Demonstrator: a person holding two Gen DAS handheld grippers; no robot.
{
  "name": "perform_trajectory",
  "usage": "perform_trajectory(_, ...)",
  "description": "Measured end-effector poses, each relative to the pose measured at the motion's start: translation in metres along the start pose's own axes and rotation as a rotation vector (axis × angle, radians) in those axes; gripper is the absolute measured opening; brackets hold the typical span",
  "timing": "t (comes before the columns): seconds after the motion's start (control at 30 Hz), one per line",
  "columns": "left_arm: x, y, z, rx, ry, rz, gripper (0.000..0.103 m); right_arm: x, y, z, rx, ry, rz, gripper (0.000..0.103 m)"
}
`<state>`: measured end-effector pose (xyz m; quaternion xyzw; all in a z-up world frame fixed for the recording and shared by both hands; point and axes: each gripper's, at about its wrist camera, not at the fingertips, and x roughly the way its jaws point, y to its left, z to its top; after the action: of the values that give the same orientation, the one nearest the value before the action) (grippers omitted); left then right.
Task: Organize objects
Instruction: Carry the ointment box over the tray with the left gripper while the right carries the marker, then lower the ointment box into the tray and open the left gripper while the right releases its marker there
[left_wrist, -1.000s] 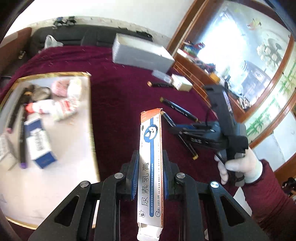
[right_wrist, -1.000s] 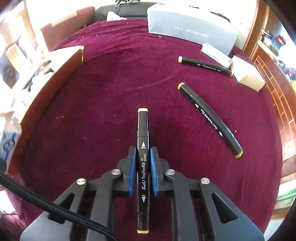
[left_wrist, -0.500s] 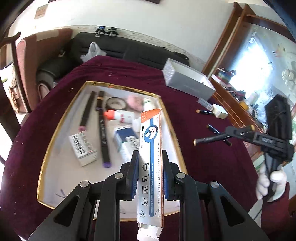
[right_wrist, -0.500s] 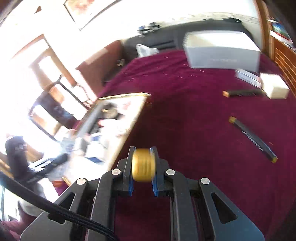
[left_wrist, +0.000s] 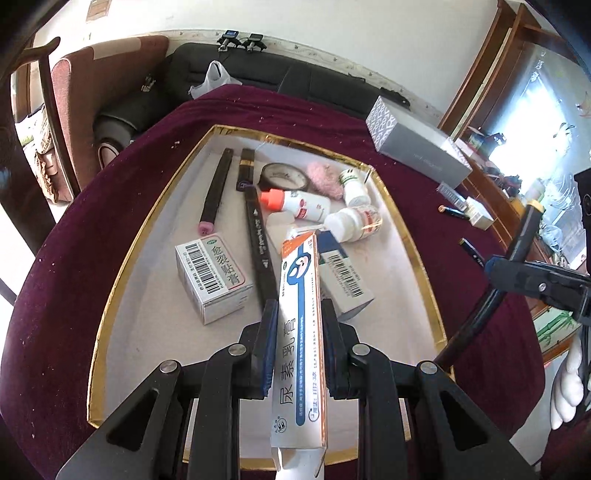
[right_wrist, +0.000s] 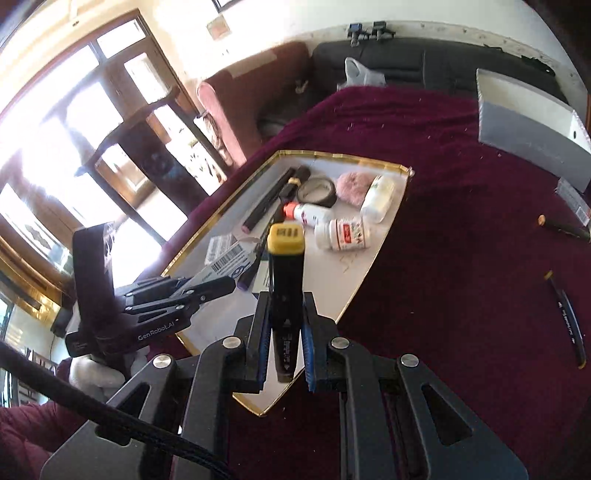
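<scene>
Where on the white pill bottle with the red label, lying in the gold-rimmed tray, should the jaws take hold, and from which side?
Grip the white pill bottle with the red label across the middle of its round body, coming from above. It lies on its side in the gold-rimmed tray, cap toward the glue bottle, so the jaws should close across the body, not along it. Bare tray floor beside it probably leaves room.

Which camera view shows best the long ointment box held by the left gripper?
The left wrist view: the ointment box fills the centre, print readable. The right wrist view shows only its barcoded far end.
</scene>
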<state>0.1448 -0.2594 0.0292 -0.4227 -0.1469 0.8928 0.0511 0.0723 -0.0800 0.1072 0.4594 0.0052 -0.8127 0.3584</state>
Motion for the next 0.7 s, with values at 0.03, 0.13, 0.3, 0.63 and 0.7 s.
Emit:
perform_trajectory(0.03, 0.002, 0.001, 0.000, 0.002, 0.005, 0.005, 0.018, 0.008, 0.001, 0.000, 0.002, 0.015, -0.006, 0.013)
perform_trajectory(0.13, 0.008, 0.004, 0.003, 0.003, 0.013, 0.022, 0.018, 0.036, -0.003, 0.003, 0.029, 0.055, -0.003, 0.013)
perform_trajectory(0.3, 0.024, 0.008, 0.010, -0.021, 0.060, 0.045, 0.018, 0.067, -0.009, 0.014, 0.054, 0.091, -0.037, 0.013)
perform_trajectory(0.63, 0.034, 0.003, 0.011, -0.026, 0.086, 0.028, 0.018, 0.103, -0.020, 0.014, 0.100, 0.182, -0.114, 0.013)
perform_trajectory(0.7, 0.033, 0.002, 0.011, -0.018, 0.088, 0.015, 0.019, 0.103, -0.018, 0.013, 0.092, 0.189, -0.128, 0.013)
